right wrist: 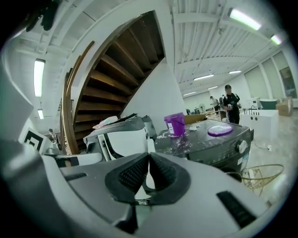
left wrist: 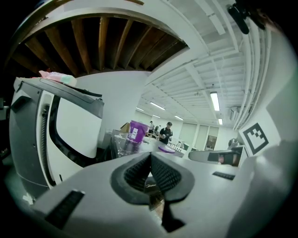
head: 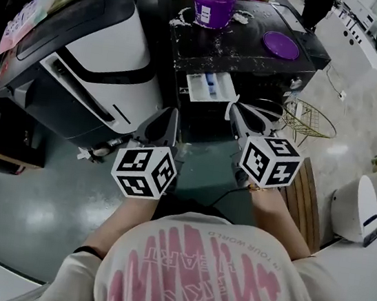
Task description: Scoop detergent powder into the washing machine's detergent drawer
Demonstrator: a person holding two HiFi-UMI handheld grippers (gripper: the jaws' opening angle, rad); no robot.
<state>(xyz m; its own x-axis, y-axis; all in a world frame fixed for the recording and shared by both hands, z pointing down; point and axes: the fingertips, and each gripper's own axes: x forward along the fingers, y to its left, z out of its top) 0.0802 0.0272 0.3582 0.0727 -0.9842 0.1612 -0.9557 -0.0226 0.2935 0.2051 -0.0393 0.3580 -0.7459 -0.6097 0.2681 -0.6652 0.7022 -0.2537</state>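
The dark washing machine point(head: 243, 57) stands ahead, its top speckled with white powder. On it sit a purple detergent tub point(head: 213, 4) and, to the right, the purple lid point(head: 280, 45). The white detergent drawer point(head: 211, 87) is pulled out at the front. My left gripper point(head: 171, 114) hangs below and left of the drawer, jaws shut and holding nothing. My right gripper point(head: 235, 109) is just right of the drawer, also shut on nothing. The tub point(left wrist: 136, 131) and lid point(left wrist: 166, 149) show beyond the left gripper point(left wrist: 150, 155). Tub point(right wrist: 175, 124) and lid point(right wrist: 220, 130) lie past the right gripper point(right wrist: 149, 155).
A white and black machine point(head: 98, 50) stands tilted at the left. A wire basket point(head: 309, 121) and a slatted wooden bench point(head: 305, 197) are on the floor at the right, with a white appliance point(head: 358, 205) further right. People point(right wrist: 230, 109) stand far behind.
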